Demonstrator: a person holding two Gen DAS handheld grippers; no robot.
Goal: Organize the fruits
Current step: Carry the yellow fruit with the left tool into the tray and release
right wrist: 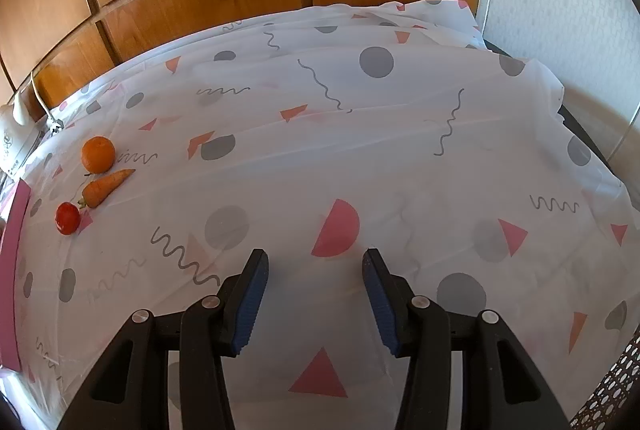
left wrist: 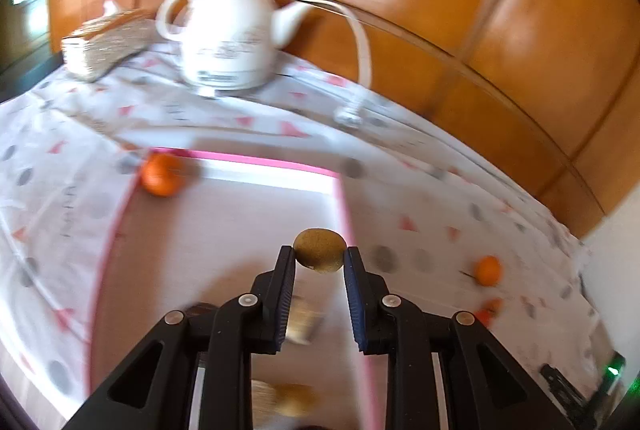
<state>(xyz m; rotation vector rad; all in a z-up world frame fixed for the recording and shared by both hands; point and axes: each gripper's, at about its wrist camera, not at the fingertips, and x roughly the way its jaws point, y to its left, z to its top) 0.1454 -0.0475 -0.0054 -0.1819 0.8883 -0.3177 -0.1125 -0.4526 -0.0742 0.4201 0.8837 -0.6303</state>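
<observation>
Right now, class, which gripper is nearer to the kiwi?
Left. The left gripper grips the kiwi over the pink tray; the right gripper hangs open above bare tablecloth.

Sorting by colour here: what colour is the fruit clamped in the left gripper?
Brownish-green, a kiwi, seen best in the left wrist view.

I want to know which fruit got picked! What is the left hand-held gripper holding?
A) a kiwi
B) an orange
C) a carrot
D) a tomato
A: the left hand-held gripper is pinching a brown fuzzy kiwi between its tips above the pink-edged tray, while the orange, carrot and tomato lie on the tablecloth.
</observation>
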